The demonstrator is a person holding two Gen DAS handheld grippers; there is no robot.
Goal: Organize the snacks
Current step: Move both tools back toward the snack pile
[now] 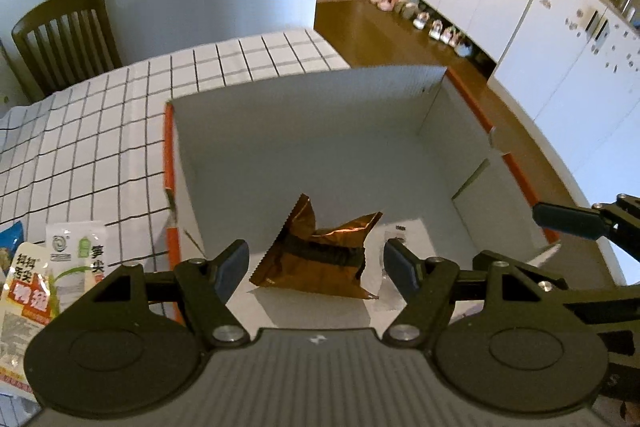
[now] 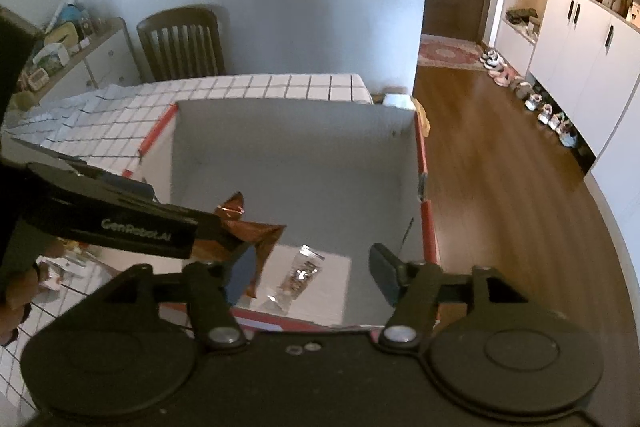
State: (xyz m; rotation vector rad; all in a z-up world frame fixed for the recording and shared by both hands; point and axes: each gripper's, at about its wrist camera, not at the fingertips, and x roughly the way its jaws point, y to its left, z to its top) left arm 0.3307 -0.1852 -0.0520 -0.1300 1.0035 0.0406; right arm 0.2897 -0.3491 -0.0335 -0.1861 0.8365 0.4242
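"GenRobot.AI" stands in pale letters on the side of the left hand-held gripper (image 2: 132, 227). Two snack packs at near left carry Chinese print: the white pack (image 1: 76, 259) shows "享尖"; the orange pack (image 1: 26, 287) has large characters too distorted to read surely.

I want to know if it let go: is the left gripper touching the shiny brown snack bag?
Apart. The left wrist view shows the left gripper open, with gaps either side of the brown snack bag.

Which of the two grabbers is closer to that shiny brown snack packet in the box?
Left. The left gripper hangs right over the brown packet, open fingers either side of it. The right gripper sits further right, over the clear packet.
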